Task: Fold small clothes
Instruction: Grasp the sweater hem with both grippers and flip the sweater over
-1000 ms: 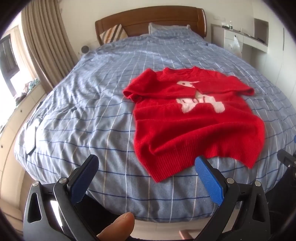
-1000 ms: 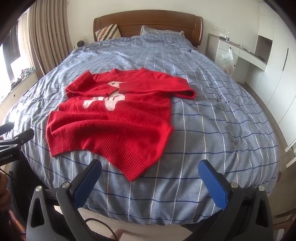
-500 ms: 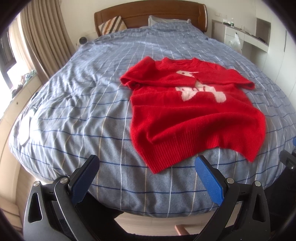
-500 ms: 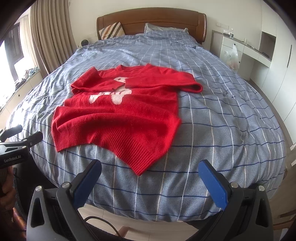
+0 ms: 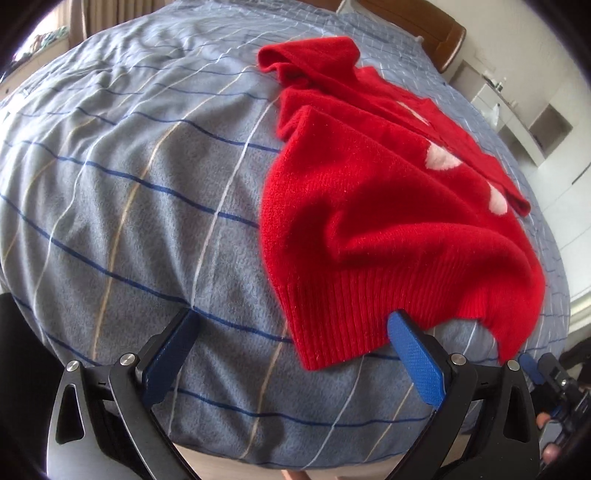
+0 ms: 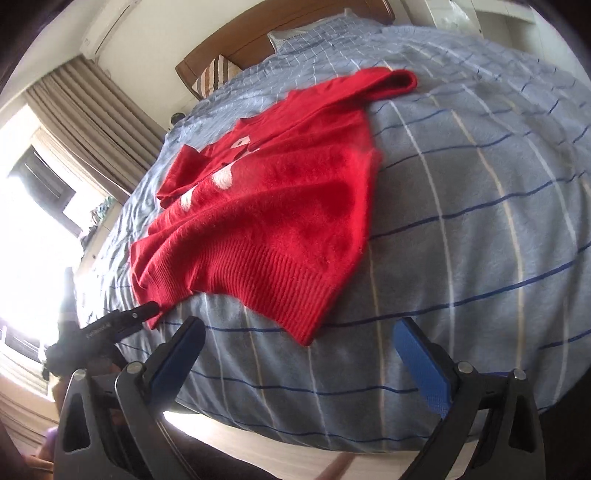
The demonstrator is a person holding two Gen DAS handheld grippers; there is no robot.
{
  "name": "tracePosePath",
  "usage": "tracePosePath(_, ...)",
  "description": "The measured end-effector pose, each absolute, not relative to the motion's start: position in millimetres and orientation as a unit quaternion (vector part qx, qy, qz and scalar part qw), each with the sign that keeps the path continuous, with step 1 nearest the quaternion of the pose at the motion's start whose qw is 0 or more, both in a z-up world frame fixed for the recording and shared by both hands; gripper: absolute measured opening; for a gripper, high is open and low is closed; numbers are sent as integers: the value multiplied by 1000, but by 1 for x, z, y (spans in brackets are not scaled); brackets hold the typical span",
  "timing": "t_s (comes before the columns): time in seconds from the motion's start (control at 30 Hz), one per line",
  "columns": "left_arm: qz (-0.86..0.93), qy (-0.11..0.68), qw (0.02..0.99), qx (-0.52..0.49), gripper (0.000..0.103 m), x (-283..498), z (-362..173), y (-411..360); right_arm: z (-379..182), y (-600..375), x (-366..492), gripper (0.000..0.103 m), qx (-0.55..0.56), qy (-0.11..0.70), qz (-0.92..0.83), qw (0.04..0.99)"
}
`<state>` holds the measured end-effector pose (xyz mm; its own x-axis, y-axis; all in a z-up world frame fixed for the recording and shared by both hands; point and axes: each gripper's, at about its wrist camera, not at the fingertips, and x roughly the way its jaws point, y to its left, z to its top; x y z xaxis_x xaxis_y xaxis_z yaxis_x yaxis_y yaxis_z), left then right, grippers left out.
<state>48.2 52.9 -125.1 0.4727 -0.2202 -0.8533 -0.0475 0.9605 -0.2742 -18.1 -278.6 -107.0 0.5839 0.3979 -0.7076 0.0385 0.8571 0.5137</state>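
Near the sweater (image 5: 388, 206) hem, both grippers' fingers (image 5: 415, 358) (image 6: 421, 362) spread over bedspread (image 5: 122, 206).

The red sweater (image 5: 376, 221) covers most of its white motif (image 5: 441, 160); the shape cannot be identified. The headboard (image 6: 295, 44) is cut off by the frame edge. Items on the window ledge (image 6: 99, 212) are too blurred to identify.

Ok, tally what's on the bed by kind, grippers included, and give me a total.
Red sweater: 1
Striped cushion at the headboard: 1
Pillow in the blue check: 1
Grippers, left gripper and right gripper, both open at the hem: 2
Total: 5
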Motion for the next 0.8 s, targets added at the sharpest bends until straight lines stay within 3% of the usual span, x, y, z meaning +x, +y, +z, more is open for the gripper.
tracePosePath(0.07,-55,497,854,-145,96,45,-123,54,-116,-272,-10,69,260,442,134,848)
tracePosePath(0.1,-54,493,857,-141,84,44,-123,54,-121,-269,-6,61,257,447,139,846)
tracePosePath(0.13,-51,495,857,-131,76,43,-123,53,-127,-268,-3,35,253,455,130,844)
tracePosePath(0.17,-51,497,858,-122,57,42,-123,52,-131,-268,-2,4,254,461,118,842)
tracePosePath(0.2,-56,495,859,-120,30,40,-120,54,-133,-271,-4,5,255,463,107,842)
tracePosePath(0.23,-71,493,858,-126,14,38,-118,57,-130,-274,-6,5,257,460,104,844)
tracePosePath(0.27,-80,494,856,-132,5,36,-115,60,-124,-275,-10,5,254,452,105,848)
tracePosePath(0.43,-109,487,857,-130,2,22,-84,73,-73,-278,-36,4,215,428,123,869)
tracePosePath(0.57,-120,494,859,-68,2,3,-57,78,-44,-288,-54,4,199,450,131,861)
tracePosePath(0.8,-58,574,817,10,2,12,-122,54,-132,-267,-31,4,158,575,54,801)
